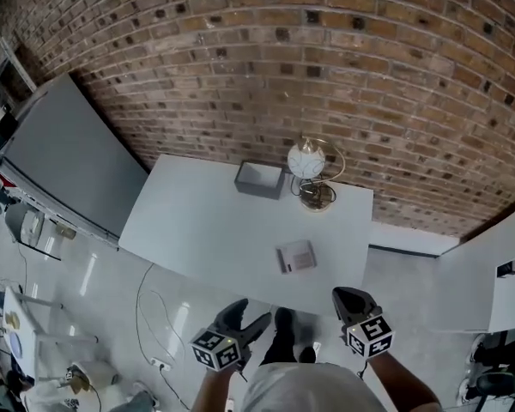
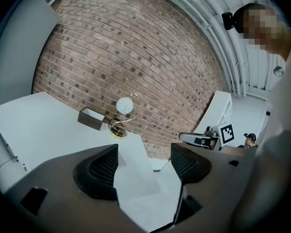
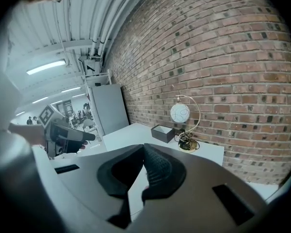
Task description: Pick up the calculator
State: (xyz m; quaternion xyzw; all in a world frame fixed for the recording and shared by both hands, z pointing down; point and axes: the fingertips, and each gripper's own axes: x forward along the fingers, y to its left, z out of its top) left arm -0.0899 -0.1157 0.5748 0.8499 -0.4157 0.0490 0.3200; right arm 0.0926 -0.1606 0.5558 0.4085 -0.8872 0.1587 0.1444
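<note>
The calculator [image 1: 296, 256], a small pale grey slab, lies flat on the white table [image 1: 197, 221], near its front edge and right of the middle. Both grippers hang below that edge, apart from the table and from the calculator. My left gripper [image 1: 251, 314] is open, and its dark ribbed pads [image 2: 103, 169] stand wide apart with nothing between them. My right gripper [image 1: 350, 300] is shut, with its pads [image 3: 157, 166] pressed together and empty. Neither gripper view shows the calculator. The left gripper view catches the right gripper [image 2: 203, 139], and the right gripper view catches the left gripper [image 3: 63, 136].
A grey open box [image 1: 259, 179] stands at the table's back edge. Beside it is a lamp [image 1: 307, 160] with a white globe, a gold arc and a coiled cord at its base. A brick wall [image 1: 326, 50] runs behind. A grey panel [image 1: 69, 161] leans at the left. Cables lie on the floor.
</note>
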